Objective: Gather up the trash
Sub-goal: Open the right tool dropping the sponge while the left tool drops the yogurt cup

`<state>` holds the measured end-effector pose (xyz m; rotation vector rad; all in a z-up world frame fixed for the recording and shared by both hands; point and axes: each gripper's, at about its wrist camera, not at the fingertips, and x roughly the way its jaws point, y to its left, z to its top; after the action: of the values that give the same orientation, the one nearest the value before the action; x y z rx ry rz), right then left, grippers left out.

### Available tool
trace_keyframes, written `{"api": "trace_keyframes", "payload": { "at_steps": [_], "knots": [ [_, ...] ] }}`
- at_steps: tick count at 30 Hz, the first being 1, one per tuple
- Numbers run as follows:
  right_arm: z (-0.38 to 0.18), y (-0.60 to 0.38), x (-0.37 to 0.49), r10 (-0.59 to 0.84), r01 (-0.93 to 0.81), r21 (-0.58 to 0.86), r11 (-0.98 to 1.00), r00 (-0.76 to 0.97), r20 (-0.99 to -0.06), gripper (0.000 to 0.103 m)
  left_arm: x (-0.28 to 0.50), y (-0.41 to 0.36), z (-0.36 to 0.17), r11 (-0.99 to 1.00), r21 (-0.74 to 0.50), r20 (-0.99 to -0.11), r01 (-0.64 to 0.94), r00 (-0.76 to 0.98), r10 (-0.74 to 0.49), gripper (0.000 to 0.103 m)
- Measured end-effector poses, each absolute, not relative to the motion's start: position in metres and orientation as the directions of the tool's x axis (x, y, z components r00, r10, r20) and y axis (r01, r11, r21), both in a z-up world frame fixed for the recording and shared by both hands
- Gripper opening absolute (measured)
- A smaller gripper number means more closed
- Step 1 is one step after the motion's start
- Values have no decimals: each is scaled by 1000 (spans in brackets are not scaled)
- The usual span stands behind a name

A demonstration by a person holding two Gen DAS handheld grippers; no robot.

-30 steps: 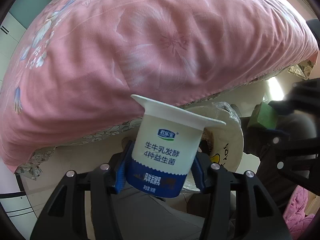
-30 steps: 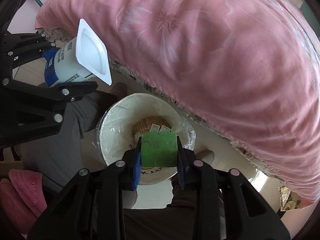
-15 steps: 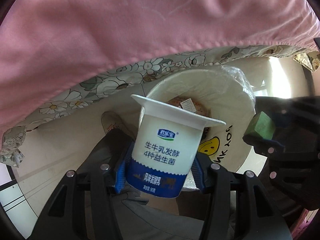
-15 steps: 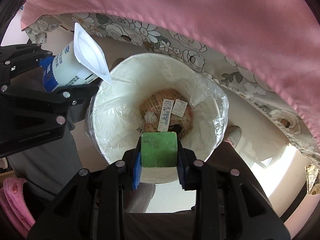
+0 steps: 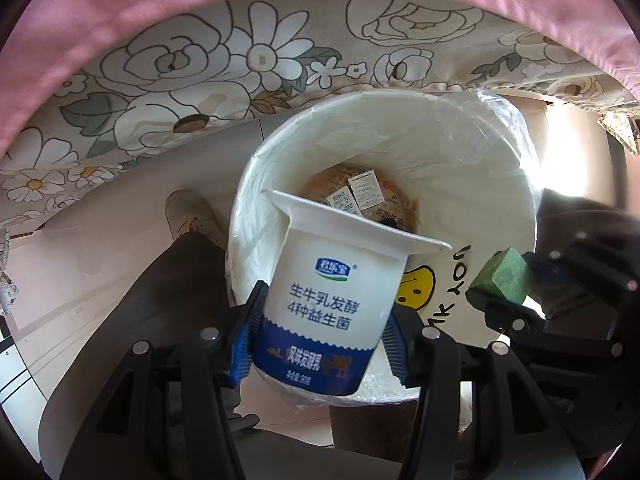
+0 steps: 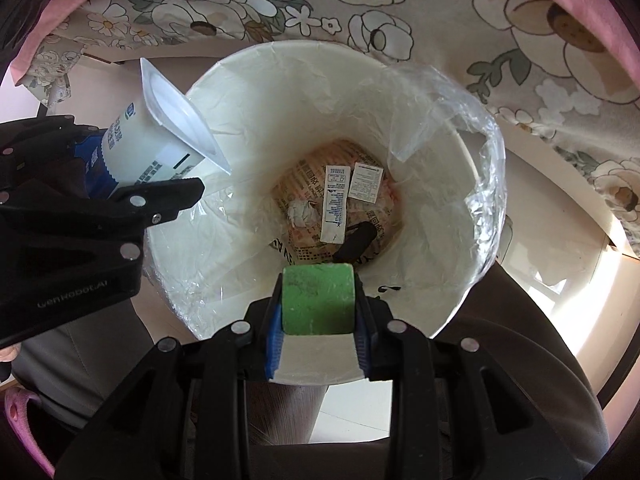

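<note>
Change: I have swung both grippers down from the pink quilt (image 5: 120, 12); the white bin (image 6: 448, 184) now fills both views.
Left gripper (image 5: 318, 338): clamped on the yoghurt cup (image 5: 332, 304), tilted over the bin's near rim.
Right gripper (image 6: 318, 322): clamped on the green block (image 6: 318, 300), above the bin mouth.
Against a second ago: the bin is far closer and centred.
Meaning: both pieces look ready to drop.
</note>
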<state>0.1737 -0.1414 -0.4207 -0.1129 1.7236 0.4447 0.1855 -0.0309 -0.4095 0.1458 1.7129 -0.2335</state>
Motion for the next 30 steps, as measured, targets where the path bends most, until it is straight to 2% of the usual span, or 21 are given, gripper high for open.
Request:
{"api": "trace_keyframes", "payload": {
  "at_steps": [15,23,24,28,30],
  "knots": [
    [-461,-138,167,160,-300,243,923,-278,-947,31,188,-40,-458,973,-117,-966,200,-250,-65,56],
    [-470,-135,166,147,-313,236,920,-283,-948,31,186,-50,-471,966,-87,-966,244,-257,-22,56],
    [-470,-135,166,155,-311,244,919,-285,-946,32,186,-50,-472,966,-89,-965,242,-260,-24,56],
    [-464,-133,167,144,-337,224,915,-246,-958,50,188,-49,-470,968,-91,-965,234,-260,-28,57],
    [-460,-133,167,146,-340,224,913,-240,-960,50,188,-48,-469,969,-96,-966,227,-258,-35,60]
  ]
}}
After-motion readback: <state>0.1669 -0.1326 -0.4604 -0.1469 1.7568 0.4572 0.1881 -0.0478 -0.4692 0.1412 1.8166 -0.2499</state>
